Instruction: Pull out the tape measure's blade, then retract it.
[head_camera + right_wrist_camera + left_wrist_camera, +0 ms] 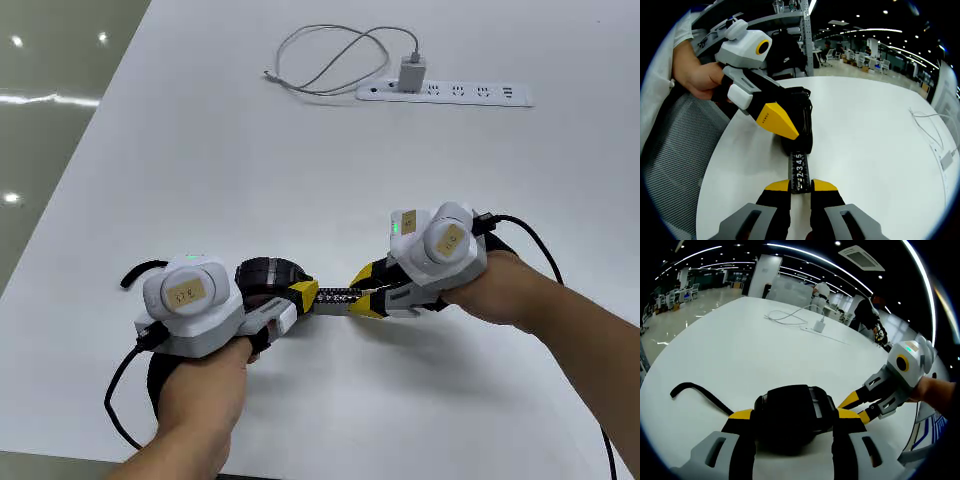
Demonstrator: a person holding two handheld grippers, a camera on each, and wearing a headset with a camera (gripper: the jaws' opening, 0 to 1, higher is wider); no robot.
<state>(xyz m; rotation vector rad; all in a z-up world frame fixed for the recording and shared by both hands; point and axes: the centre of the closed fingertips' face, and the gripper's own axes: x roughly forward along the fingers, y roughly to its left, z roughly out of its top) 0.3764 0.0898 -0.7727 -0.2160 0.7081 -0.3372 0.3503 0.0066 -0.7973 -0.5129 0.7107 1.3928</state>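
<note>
My left gripper [290, 305] hides the near part of the tape measure [268, 272] in the head view. The tip of the blade [799, 170] is lost between the closed jaws of my right gripper [800, 187]. In the head view its numbers are too small to read.

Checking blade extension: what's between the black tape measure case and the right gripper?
A short stretch of numbered black blade, in the right gripper view.

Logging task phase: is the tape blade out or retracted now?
Partly out: a short numbered stretch of blade runs from the case, held by the left tool, to the right tool, which pinches it.
</note>
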